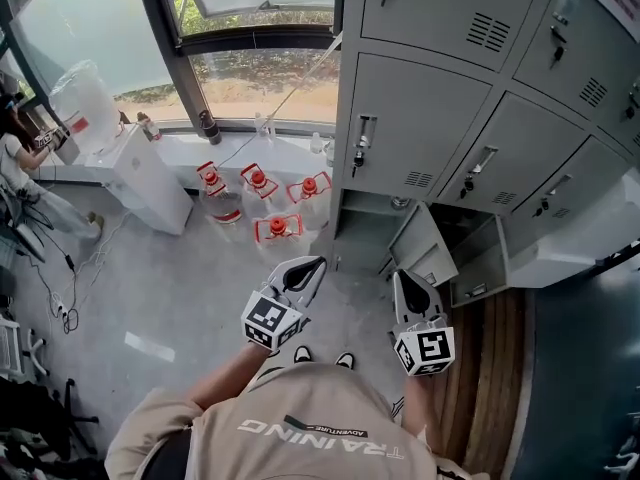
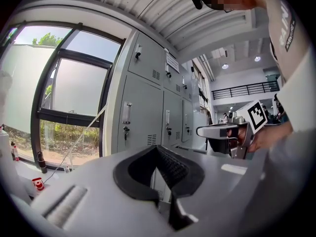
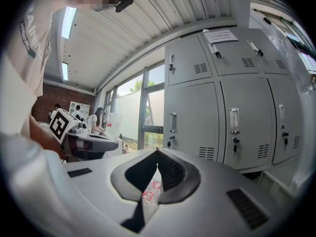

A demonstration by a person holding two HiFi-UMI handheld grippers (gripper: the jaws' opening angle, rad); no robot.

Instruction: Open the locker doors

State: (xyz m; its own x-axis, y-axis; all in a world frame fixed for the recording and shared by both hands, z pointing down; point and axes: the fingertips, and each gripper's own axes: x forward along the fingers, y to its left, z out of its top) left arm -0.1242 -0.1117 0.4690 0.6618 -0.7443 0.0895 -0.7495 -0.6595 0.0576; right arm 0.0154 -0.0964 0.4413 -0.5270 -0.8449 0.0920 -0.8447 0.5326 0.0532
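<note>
Grey metal lockers (image 1: 420, 128) stand at the right, upper doors shut; a bottom-row door (image 1: 425, 250) hangs swung open.

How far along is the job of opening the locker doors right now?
Done: a grey metal bottom-row locker door and its neighbour stand swung open. In hand: nothing; the left gripper and right gripper are shut, empty and touching nothing. Left: the grey handled doors above are closed.
</note>
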